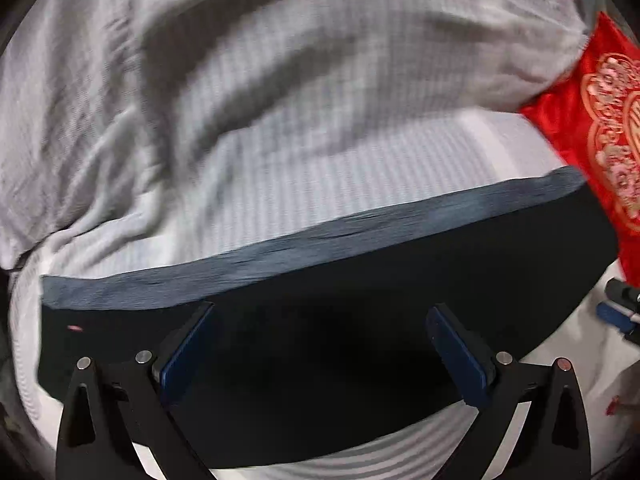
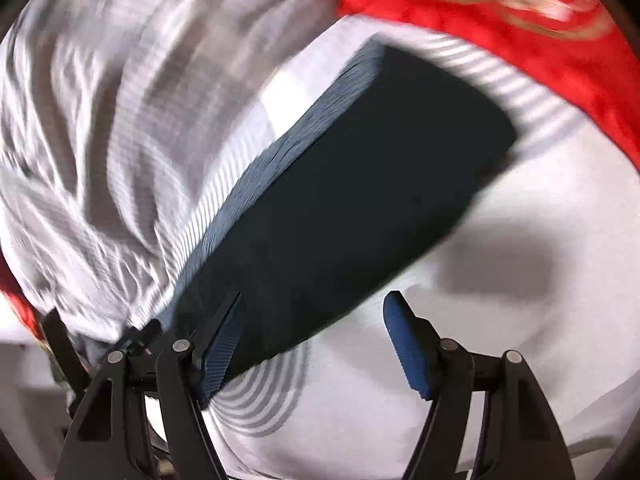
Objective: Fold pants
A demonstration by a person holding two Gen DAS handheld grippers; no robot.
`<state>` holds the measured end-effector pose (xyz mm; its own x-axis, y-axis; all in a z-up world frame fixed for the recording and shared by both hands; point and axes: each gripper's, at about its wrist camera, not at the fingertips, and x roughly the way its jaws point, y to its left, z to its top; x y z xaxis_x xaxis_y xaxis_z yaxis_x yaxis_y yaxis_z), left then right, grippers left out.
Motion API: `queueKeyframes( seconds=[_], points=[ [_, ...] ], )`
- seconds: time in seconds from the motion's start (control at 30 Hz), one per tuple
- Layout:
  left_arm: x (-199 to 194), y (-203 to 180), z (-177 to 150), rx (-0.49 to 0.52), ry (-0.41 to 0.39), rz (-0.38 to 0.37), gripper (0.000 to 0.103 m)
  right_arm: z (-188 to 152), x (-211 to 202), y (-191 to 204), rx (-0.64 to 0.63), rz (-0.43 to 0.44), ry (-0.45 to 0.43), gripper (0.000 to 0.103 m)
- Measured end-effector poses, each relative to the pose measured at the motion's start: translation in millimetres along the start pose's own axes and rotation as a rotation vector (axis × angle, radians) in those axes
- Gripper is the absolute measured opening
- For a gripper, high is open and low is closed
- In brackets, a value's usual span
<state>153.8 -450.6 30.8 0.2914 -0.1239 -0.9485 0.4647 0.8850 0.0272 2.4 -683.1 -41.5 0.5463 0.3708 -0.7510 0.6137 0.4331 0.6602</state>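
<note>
The dark navy pants [image 1: 320,344] lie folded in a flat rectangle on the white striped bedsheet [image 1: 320,184], their grey-blue ribbed waistband [image 1: 280,256] along the far edge. My left gripper [image 1: 324,320] is open just above the pants' middle, holding nothing. In the right wrist view the folded pants [image 2: 360,184] run diagonally from lower left to upper right. My right gripper [image 2: 312,308] is open at the near end of the pants, its left finger [image 2: 224,344] over the cloth, its right finger [image 2: 404,336] over the sheet.
A rumpled grey-white quilt [image 1: 200,60] is heaped behind the pants. A red embroidered cushion [image 1: 600,128] lies at the right, also seen in the right wrist view [image 2: 520,32]. The tip of the other gripper [image 1: 624,308] shows at the right edge.
</note>
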Motion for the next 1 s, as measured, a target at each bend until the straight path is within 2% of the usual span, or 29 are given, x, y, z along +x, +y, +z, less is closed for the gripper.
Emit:
queueKeyframes(
  seconds=[0.1,0.17,0.33,0.4,0.6,0.8,0.9,1.0],
  points=[
    [6,-44,9,-0.01,0.011,-0.006,0.103,7,-15,-33,0.065,0.024,-0.062,0.074],
    [14,-60,16,-0.024,0.016,-0.006,0.103,13,-24,-51,0.085,0.039,-0.087,0.074],
    [30,-100,33,0.003,-0.019,0.018,0.103,23,-16,-72,0.101,0.118,-0.1,0.074],
    [37,-112,38,0.015,-0.029,0.058,0.103,29,-12,-75,0.103,0.153,-0.103,0.074],
    [69,-114,42,-0.042,0.013,0.111,0.103,40,3,-83,0.11,0.241,-0.127,0.074],
    [79,-117,35,-0.04,-0.032,0.14,0.103,57,13,-80,0.119,0.351,-0.162,0.074],
    [73,-117,40,-0.052,-0.026,0.166,0.103,63,20,-73,0.11,0.36,-0.153,0.074],
    [56,-110,43,-0.093,-0.112,0.234,0.103,69,26,-67,0.111,0.359,-0.143,0.074]
  ],
)
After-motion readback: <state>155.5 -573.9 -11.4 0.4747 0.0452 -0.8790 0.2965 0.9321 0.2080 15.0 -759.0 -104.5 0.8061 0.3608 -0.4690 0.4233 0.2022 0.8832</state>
